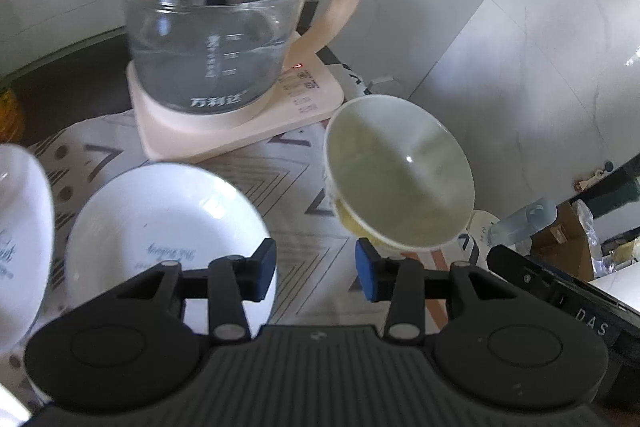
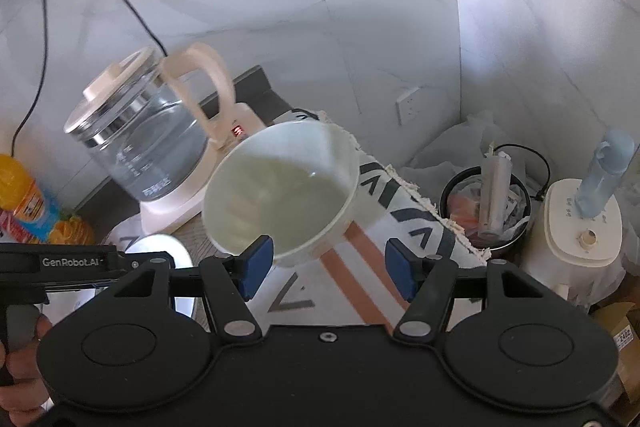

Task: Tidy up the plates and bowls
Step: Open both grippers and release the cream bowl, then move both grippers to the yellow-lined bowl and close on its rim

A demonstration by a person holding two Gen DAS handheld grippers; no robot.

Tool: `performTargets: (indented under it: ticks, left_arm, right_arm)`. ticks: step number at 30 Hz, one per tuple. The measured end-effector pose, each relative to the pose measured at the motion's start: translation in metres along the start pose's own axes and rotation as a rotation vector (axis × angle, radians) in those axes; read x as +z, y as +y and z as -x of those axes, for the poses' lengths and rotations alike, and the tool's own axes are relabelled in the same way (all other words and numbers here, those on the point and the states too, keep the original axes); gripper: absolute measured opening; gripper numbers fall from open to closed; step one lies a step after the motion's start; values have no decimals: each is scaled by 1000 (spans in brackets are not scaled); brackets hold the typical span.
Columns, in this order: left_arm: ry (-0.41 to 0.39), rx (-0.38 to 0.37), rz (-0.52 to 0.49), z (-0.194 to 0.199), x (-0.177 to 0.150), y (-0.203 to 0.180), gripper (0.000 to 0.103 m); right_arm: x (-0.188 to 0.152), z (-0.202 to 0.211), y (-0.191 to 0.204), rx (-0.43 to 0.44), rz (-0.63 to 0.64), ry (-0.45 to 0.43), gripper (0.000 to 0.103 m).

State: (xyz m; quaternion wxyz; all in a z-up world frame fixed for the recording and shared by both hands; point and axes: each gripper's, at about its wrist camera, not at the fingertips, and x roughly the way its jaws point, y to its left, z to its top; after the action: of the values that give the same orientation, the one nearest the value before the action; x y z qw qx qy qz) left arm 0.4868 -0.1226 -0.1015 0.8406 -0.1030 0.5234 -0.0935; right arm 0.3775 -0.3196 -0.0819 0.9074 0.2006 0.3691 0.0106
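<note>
A pale green-white bowl with a yellow underside is tipped steeply on its side at the right of the patterned cloth, its inside facing me. I cannot tell whether it rests on the cloth. In the right wrist view the bowl lies just beyond my right gripper, its lower rim close to the left pad. The jaws stand wide and neither pad presses on it. My left gripper is open with only cloth between its pads. A white plate lies under its left finger, and a second plate sits at the far left.
A glass kettle on a cream base stands at the back of the cloth against the tiled wall. Orange bottles stand on the left. Past the table's right edge are a bin and a white appliance.
</note>
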Motion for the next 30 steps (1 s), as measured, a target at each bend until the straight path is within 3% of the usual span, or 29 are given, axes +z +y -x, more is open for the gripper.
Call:
performTargets:
  ticks: [26,28,30]
  left_arm:
    - [109,-14,16,-88,34,-12,41]
    - [132,-4,-13,-93,33,-16,35]
    - [138,-6,-40,-97,30,-21,26]
  right_arm:
    - [20,-77,-4,-74,-89,99,61]
    - [20,-83,-5,-86,-86,112,58]
    - [19,-87,-8,-94,-80,132,31]
